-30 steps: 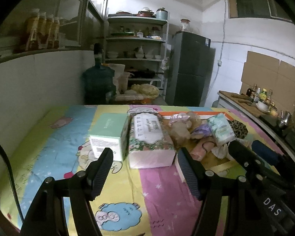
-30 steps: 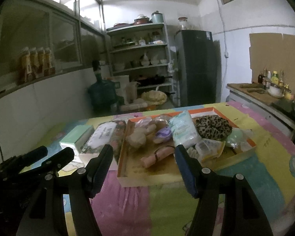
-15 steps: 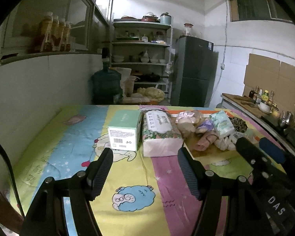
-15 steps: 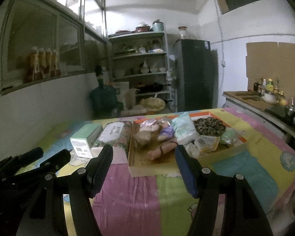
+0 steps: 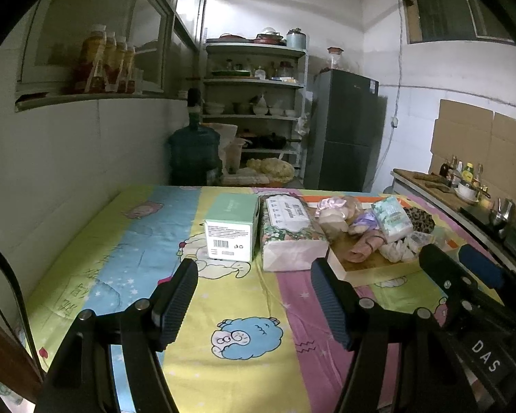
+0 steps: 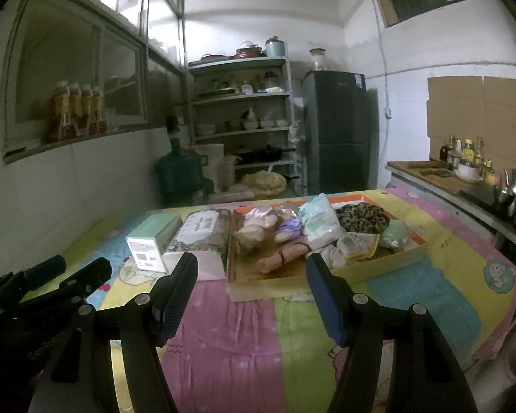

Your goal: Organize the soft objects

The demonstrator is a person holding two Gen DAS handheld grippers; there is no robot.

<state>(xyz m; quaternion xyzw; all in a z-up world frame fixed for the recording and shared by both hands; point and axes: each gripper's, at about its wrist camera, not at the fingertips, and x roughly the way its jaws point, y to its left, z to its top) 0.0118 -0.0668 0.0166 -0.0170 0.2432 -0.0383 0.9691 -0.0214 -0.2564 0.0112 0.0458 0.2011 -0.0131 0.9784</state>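
A shallow cardboard tray [image 6: 254, 287] on the table holds several soft things: a plush toy [image 6: 256, 229], a pale blue tissue pack [image 6: 318, 222], a leopard-print cloth [image 6: 361, 218] and a pink roll [image 6: 282, 258]. The tray also shows in the left wrist view [image 5: 371, 268]. Left of it lie a floral tissue pack [image 5: 289, 230] and a mint green box [image 5: 232, 229]. My left gripper [image 5: 253, 301] and right gripper [image 6: 251, 294] are both open and empty, held back from the objects above the near part of the table.
The table wears a colourful cartoon cloth [image 5: 154, 241]. Behind it stand a water jug [image 5: 194, 156], shelves of dishes [image 5: 254, 103] and a dark fridge [image 5: 347, 130]. A counter with bottles [image 6: 464, 168] runs along the right wall.
Both grippers have pulled back from the table and risen, so the objects look smaller and farther off. Both stay open. Nothing on the table has moved.
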